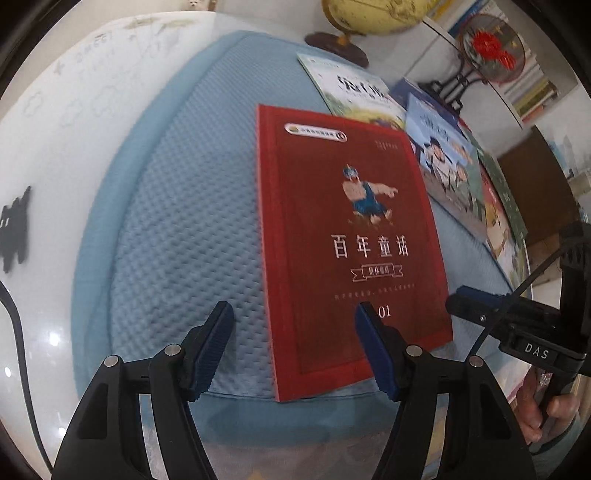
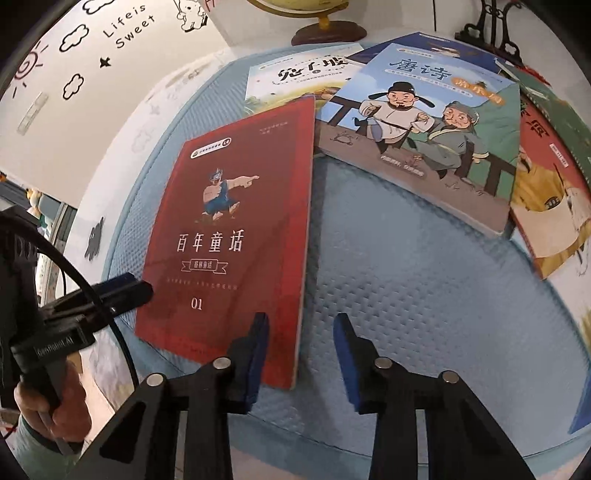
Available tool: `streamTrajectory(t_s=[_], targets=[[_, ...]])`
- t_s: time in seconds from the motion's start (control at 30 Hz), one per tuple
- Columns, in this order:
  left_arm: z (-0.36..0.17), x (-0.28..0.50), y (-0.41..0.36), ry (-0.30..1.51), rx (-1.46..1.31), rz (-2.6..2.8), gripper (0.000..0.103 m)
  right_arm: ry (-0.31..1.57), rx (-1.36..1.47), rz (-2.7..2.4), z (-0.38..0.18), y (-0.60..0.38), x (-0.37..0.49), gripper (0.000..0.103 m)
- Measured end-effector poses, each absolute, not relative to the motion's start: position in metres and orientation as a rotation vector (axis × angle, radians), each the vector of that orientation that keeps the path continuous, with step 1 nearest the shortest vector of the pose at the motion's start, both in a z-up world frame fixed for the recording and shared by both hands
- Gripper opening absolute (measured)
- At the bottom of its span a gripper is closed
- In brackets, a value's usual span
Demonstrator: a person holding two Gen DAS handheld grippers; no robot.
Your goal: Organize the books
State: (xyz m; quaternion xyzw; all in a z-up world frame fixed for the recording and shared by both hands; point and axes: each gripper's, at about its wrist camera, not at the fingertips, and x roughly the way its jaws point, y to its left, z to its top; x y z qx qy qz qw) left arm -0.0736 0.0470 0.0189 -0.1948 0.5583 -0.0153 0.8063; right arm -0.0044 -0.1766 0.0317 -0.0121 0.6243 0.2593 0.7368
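Jaws of left gripper [image 1: 293, 325] spread, straddling near left edge of red book [image 1: 351, 236]; right gripper [image 2: 300, 332] jaws apart, empty, at its near right corner. Red book flat on blue quilted mat [image 2: 406, 295], other books [image 2: 424, 122] fanned beyond, globe [image 1: 373, 14] behind.

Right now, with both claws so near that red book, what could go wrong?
1. The red book overlaps the pale book behind it; dragging it may shift that one.
2. It lies flat on the soft blue mat, so a claw pad could crease the cover.
3. The left claw and right claw may collide.
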Motion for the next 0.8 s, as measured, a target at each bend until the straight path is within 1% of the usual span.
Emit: streamTrajectory(t_s=[0.07,0.2,0.33,0.5,0.57,0.63,0.73,0.8], targets=[[0.017,-0.073,0.045,1.200,-0.426,-0.068,0.059,1.362,-0.020,0.573,0.028,-0.170,-0.008,0.035],[0.015,-0.071,0.044,1.200,-0.419,-0.092,0.059,1.382,-0.011,0.580,0.021,-0.160,-0.015,0.035],[0.015,-0.069,0.045,1.201,-0.415,-0.126,0.059,1.357,-0.043,0.579,0.024,-0.155,-0.023,0.035],[0.015,-0.068,0.046,1.198,-0.414,-0.157,0.059,1.318,-0.045,0.525,0.021,-0.148,-0.006,0.035],[0.014,-0.069,0.047,1.191,-0.424,-0.161,0.059,1.322,-0.018,0.542,0.017,-0.145,0.004,0.039],[0.015,-0.070,0.051,1.179,-0.459,-0.171,0.059,1.332,0.007,0.560,0.017,-0.142,0.007,0.042],[0.018,-0.075,0.058,1.150,-0.541,-0.199,0.059,1.320,-0.012,0.568,0.018,-0.142,0.003,0.042],[0.025,-0.081,0.067,1.109,-0.627,-0.248,0.059,1.329,0.029,0.578,0.017,-0.147,0.001,0.042]])
